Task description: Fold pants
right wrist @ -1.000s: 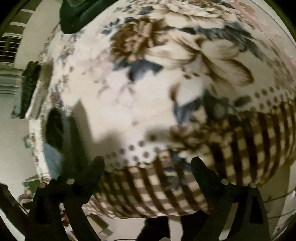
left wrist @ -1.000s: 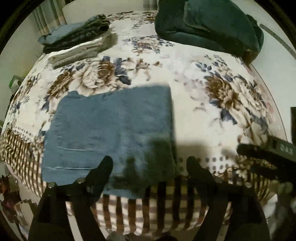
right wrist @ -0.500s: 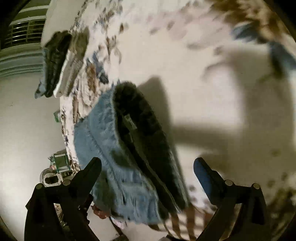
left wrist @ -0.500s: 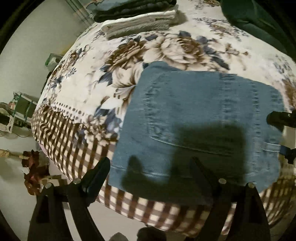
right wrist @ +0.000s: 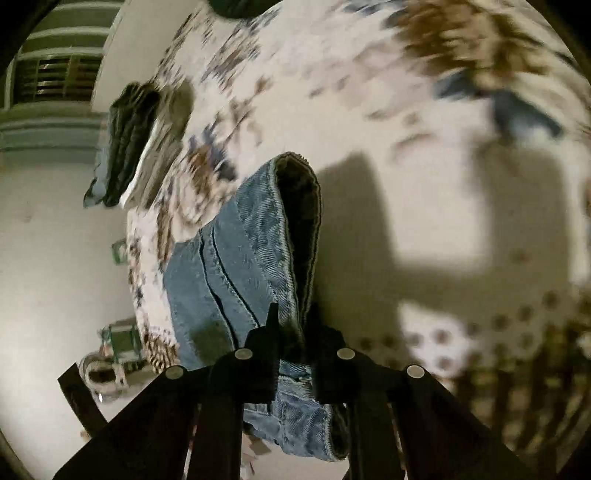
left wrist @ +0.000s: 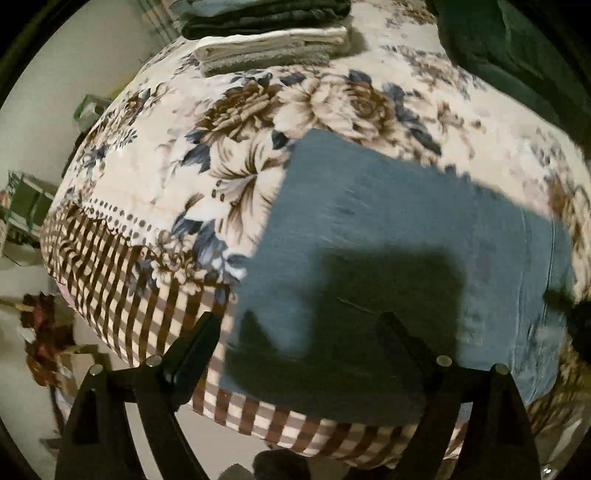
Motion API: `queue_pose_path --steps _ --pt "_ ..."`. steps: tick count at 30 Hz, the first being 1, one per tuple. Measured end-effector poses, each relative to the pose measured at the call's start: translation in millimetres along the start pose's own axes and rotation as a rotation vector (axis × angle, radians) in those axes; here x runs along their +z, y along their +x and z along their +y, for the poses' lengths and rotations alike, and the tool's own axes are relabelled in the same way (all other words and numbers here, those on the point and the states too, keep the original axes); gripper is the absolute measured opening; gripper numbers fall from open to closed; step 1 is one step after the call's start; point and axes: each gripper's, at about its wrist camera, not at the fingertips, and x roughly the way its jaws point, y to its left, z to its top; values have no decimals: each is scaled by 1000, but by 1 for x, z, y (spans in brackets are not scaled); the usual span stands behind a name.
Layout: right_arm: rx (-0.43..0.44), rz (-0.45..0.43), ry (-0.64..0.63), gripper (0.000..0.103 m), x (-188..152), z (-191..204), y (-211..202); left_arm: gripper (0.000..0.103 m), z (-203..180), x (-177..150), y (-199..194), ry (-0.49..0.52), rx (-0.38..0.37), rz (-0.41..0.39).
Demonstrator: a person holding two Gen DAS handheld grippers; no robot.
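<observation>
The folded blue denim pants (left wrist: 399,236) lie on the floral bedspread (left wrist: 229,155) near the bed's front edge. My left gripper (left wrist: 299,332) is open and hovers above the pants' near left corner, empty. My right gripper (right wrist: 295,332) is shut on the folded edge of the pants (right wrist: 251,251), with the denim layers pinched between its fingers. The right gripper also shows as a dark shape at the pants' right edge in the left wrist view (left wrist: 576,314).
A stack of folded clothes (left wrist: 269,33) sits at the far side of the bed, also in the right wrist view (right wrist: 129,140). A dark green garment (left wrist: 517,48) lies at the far right. The checkered blanket border (left wrist: 122,280) hangs over the bed edge.
My right gripper has swung to the pants' right edge and closed on it. My left gripper has moved left and closer over the pants and stays open.
</observation>
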Motion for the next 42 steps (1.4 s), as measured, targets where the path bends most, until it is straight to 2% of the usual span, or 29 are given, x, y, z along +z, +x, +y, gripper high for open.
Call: queue_pose_path --steps 3,5,8,9,11,13,15,16,17,18,19,21,22,24,27,29,31,33,35,37,39,42 --pt "-37 36 53 15 1 -28 4 87 13 14 5 -32 -38 4" --pt "-27 106 75 20 5 -39 18 87 20 28 14 -46 -53 14" --pt "-1 114 91 36 11 -42 18 87 29 55 33 -76 -102 33" --pt "-1 97 97 47 14 -41 15 87 31 63 40 -80 -117 39" --pt "50 66 112 57 18 -41 11 87 28 82 58 -69 -152 65" --pt "76 46 128 76 24 -39 14 87 22 93 73 -33 -172 88" --pt "78 64 145 81 33 -35 29 92 19 97 84 -7 -157 108" --pt "82 87 155 80 35 -33 38 94 19 97 89 3 -160 114" --pt "100 106 167 74 38 -31 48 98 22 97 93 2 -163 117" --pt "90 102 177 49 39 -31 50 102 27 96 95 -12 -165 117" --pt "61 82 178 32 39 -30 48 102 35 95 99 -38 -194 126" --pt "65 41 176 26 38 -24 43 103 46 93 106 -71 -235 135" --pt "57 15 166 19 38 -21 38 103 50 91 108 -83 -261 137" --pt "-1 -17 151 15 39 -22 37 103 52 88 110 -85 -294 133" --pt "-63 15 123 18 40 -21 49 103 50 87 104 -75 -280 132" --pt "-75 32 129 36 41 -17 43 103 52 85 95 -64 -270 123" --pt "-31 19 126 57 33 -11 22 102 60 77 82 -77 -319 117" --pt "1 -22 114 65 16 -8 -5 102 71 65 73 -108 -366 116" --pt "34 -76 156 68 -16 -10 -32 102 80 52 70 -127 -395 128" --pt "75 -73 219 71 -46 -17 -37 102 84 37 72 -142 -414 146" --pt "125 -15 280 72 -77 -26 -20 102 83 23 80 -138 -411 178" --pt "173 41 377 72 -102 -39 21 103 87 6 97 -165 -425 214"
